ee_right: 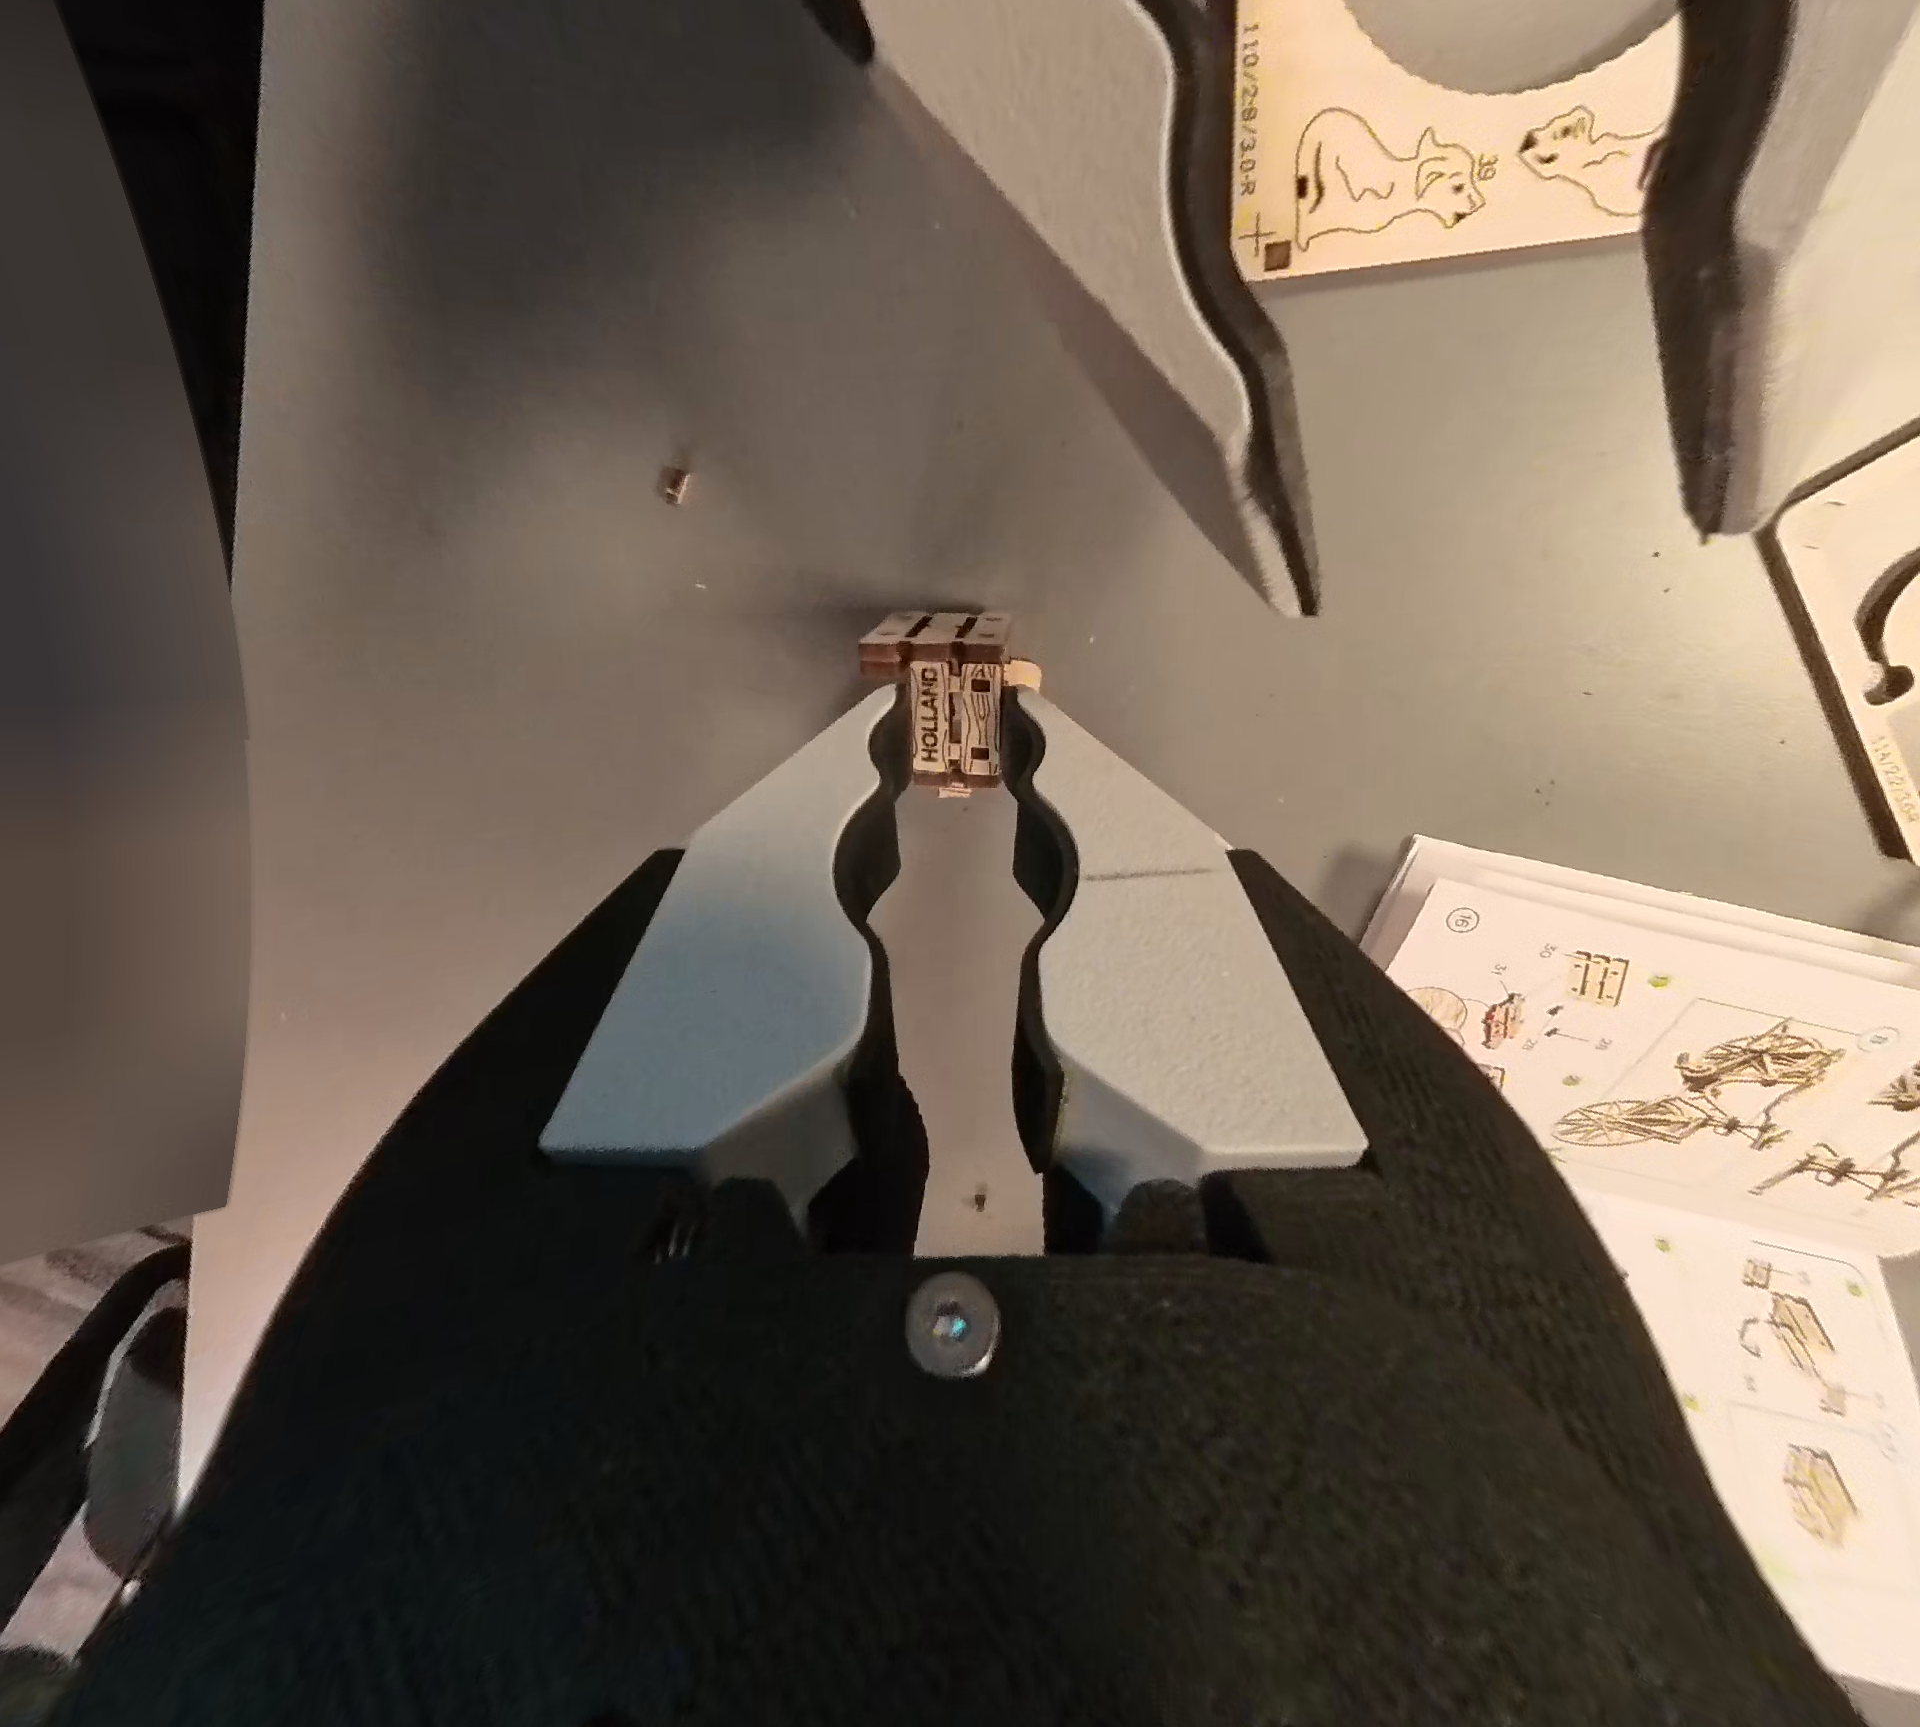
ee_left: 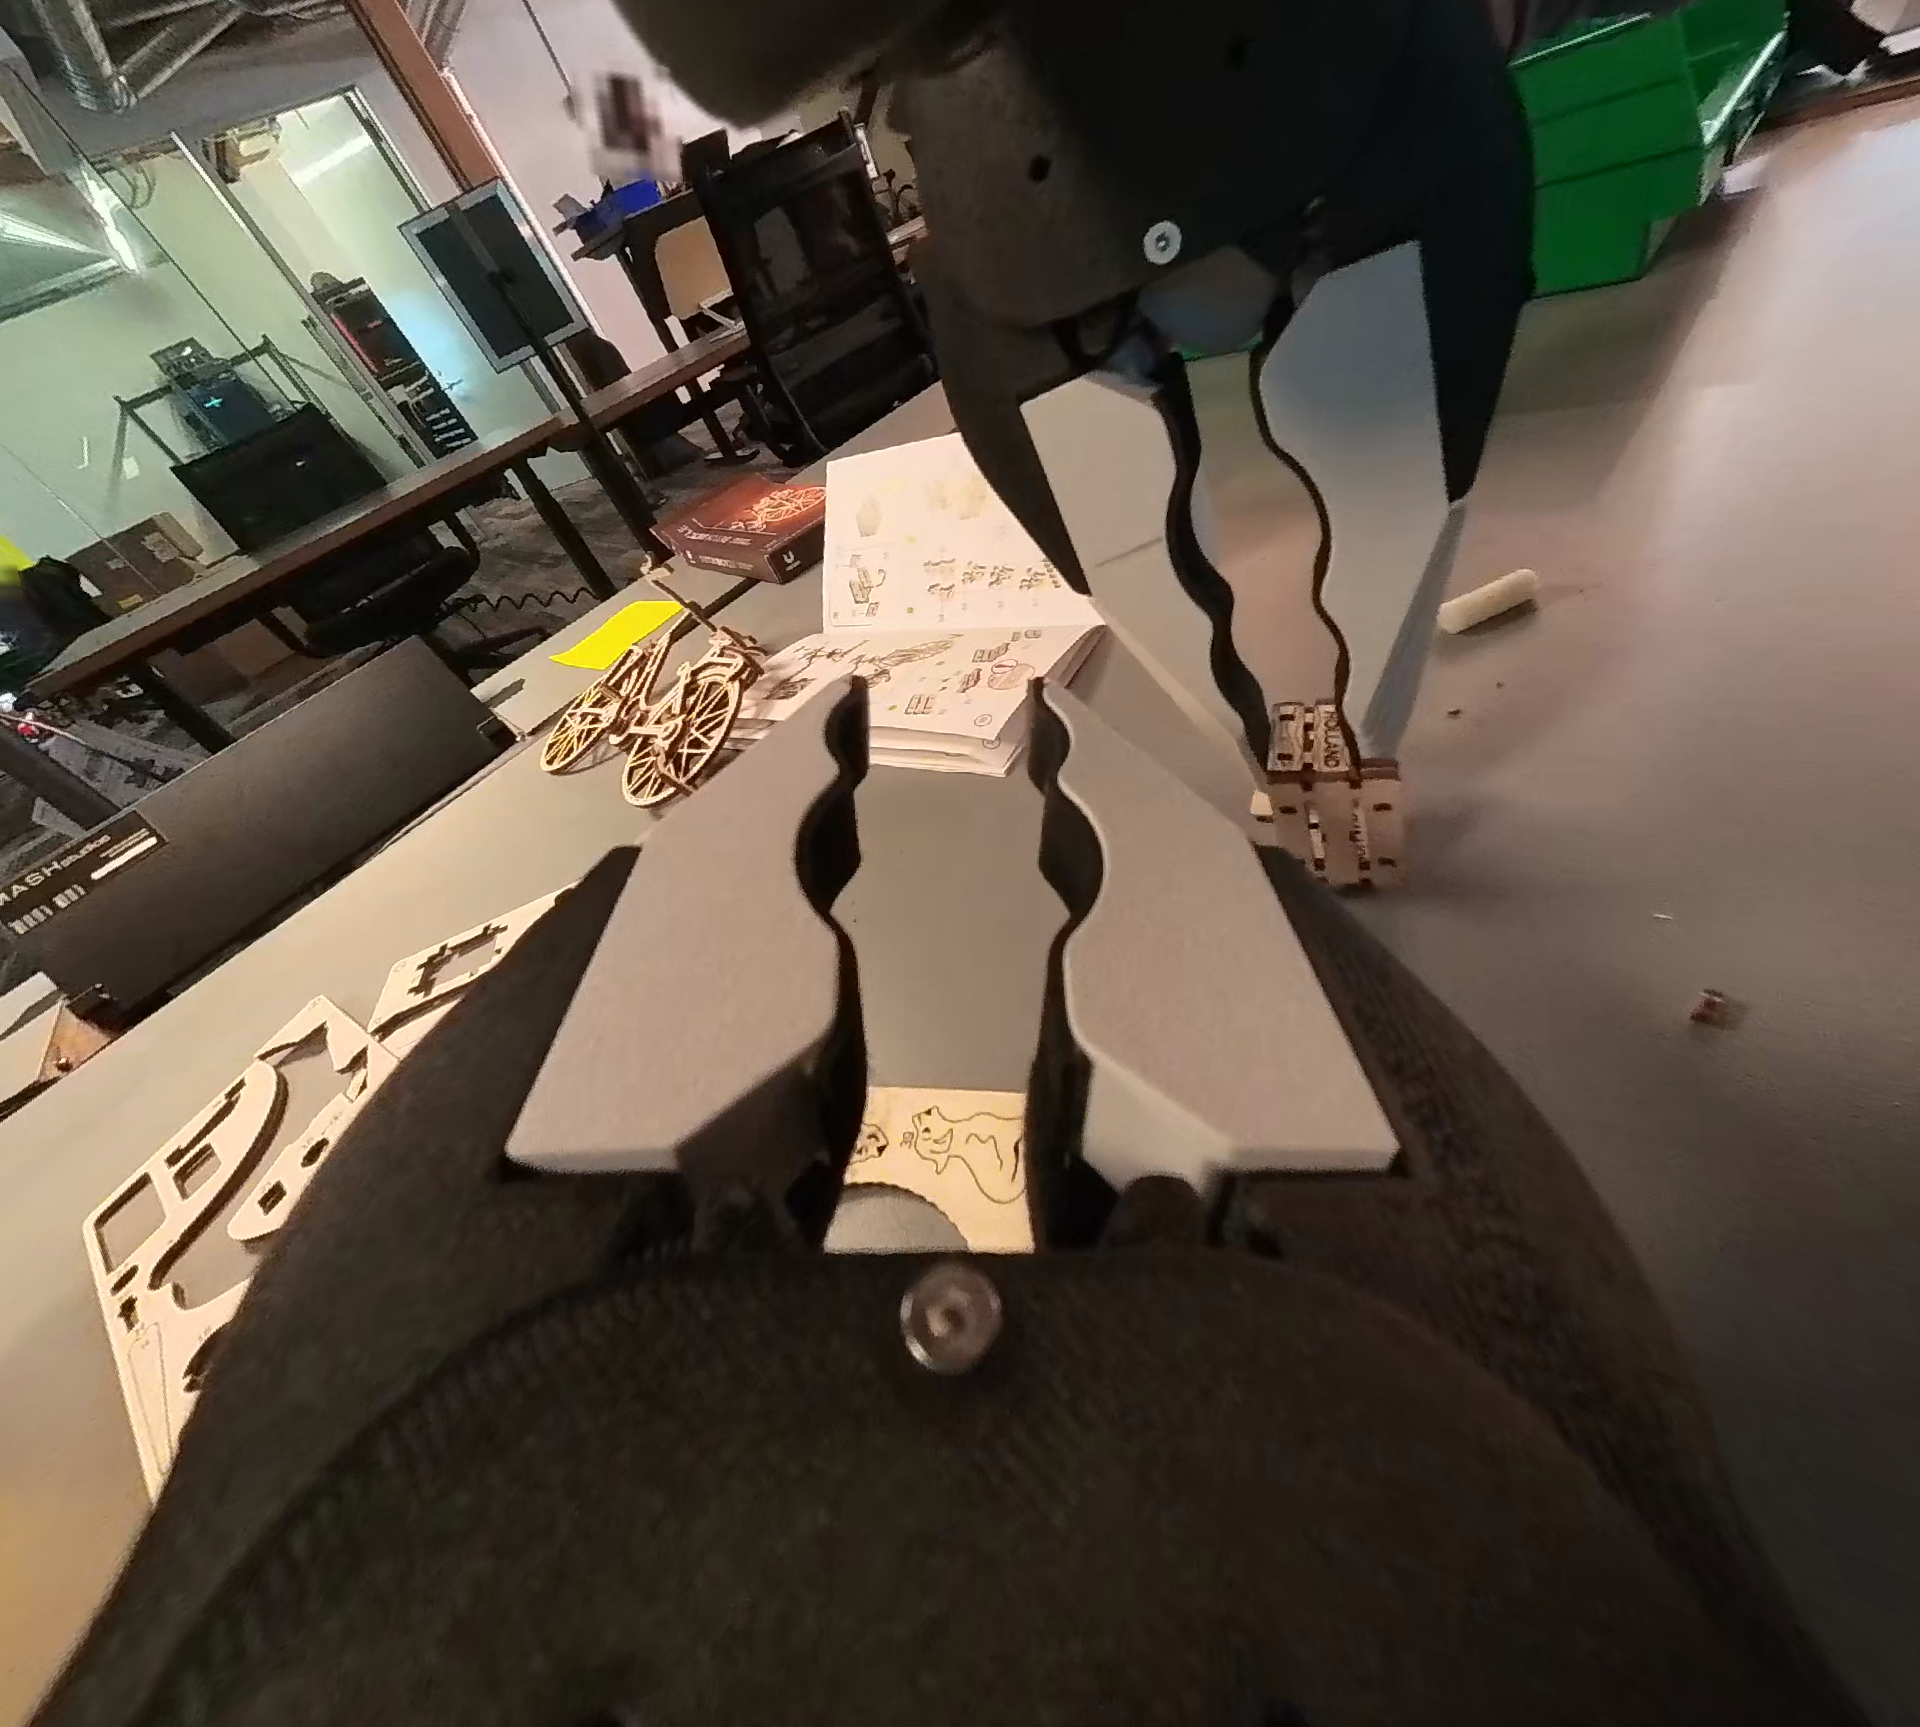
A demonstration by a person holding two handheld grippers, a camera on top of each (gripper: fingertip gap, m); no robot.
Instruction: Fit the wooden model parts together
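My right gripper is shut on a small wooden box-like model part and holds it down on the grey table. The same part shows in the left wrist view under the right gripper, whose fingers point down. My left gripper is open and empty, hovering above the table just left of the part; it also shows in the right wrist view. A finished wooden bicycle model stands farther back.
Punched-out wooden sheets lie at the left, another sheet under my left gripper. An open instruction booklet, a dark box, a yellow note, a white stick, small wood scraps, green crates. Tip to tip, the grippers are about 9 cm apart.
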